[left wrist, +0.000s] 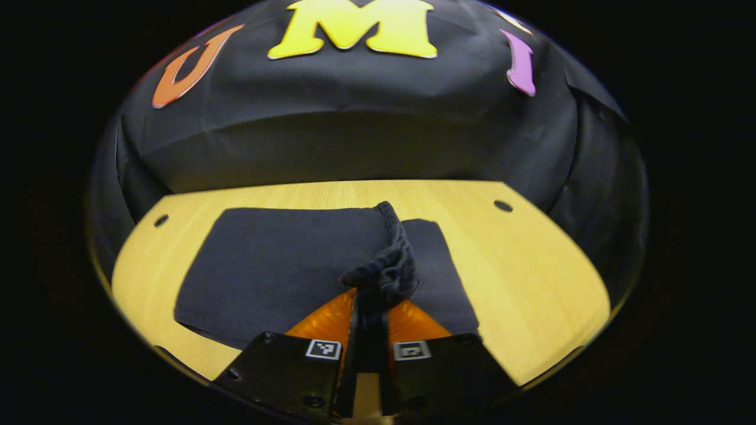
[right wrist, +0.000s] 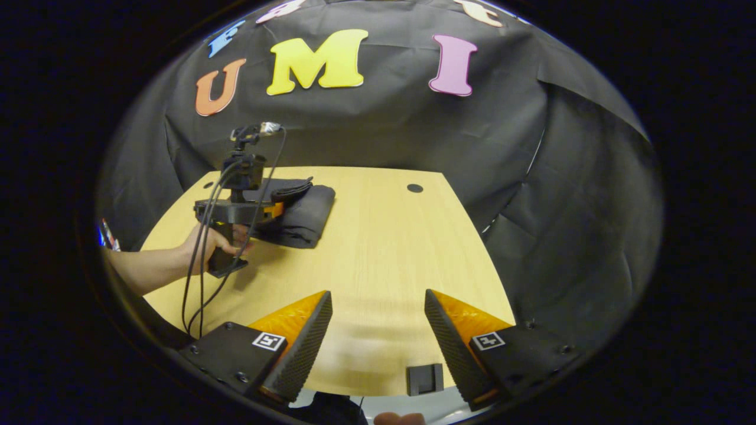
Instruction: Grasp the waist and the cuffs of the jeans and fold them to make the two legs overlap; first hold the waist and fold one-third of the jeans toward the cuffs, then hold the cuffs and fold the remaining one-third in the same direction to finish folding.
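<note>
Dark jeans point(left wrist: 283, 265) lie folded into a flat rectangle on the wooden table point(left wrist: 531, 277). My left gripper point(left wrist: 372, 301) is shut on a bunched edge of the jeans, and a ridge of cloth rises from its orange fingers point(left wrist: 322, 321) toward the far edge. In the right gripper view the same jeans point(right wrist: 304, 215) are a thick bundle at the table's far left, with the left gripper point(right wrist: 274, 209) pinching them and a hand point(right wrist: 215, 242) on its handle. My right gripper point(right wrist: 378, 321) hovers open over bare table near the front edge, with nothing between its fingers.
The table point(right wrist: 378, 248) has round holes near its far corners point(right wrist: 414, 188) point(left wrist: 503, 206). A small black clip point(right wrist: 425, 379) sits on the front edge between my right fingers. Cables point(right wrist: 201, 277) hang from the left gripper. Black cloth walls surround the table.
</note>
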`<state>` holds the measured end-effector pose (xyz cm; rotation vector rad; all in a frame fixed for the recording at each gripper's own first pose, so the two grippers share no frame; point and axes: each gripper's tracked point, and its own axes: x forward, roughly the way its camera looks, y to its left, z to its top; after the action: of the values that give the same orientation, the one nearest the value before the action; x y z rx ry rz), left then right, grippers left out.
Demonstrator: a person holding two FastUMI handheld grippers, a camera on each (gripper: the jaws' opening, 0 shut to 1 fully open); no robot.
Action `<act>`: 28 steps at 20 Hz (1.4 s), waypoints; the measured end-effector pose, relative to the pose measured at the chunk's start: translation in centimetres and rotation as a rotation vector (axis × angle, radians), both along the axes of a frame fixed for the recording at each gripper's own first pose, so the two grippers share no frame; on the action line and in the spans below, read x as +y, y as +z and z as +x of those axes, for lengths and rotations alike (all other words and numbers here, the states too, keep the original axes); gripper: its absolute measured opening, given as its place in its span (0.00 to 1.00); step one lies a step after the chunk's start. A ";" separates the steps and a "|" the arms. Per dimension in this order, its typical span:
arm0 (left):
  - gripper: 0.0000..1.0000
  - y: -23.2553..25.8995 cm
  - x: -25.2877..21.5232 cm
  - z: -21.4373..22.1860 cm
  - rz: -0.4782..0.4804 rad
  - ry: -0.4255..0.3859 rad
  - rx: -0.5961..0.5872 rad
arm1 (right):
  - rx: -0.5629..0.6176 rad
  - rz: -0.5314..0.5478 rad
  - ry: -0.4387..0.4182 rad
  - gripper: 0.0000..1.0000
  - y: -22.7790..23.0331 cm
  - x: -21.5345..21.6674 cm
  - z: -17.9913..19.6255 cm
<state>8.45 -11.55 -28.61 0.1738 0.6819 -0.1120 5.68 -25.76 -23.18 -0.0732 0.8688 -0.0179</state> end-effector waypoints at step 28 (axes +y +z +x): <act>1.00 41.0 15.6 -24.7 -0.274 0.185 -0.639 | -0.765 0.105 0.155 0.98 24.6 21.5 0.5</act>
<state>-16.22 4.03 12.39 -0.1181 0.0393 0.0307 6.16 -4.27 1.38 -0.0297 0.0971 0.1377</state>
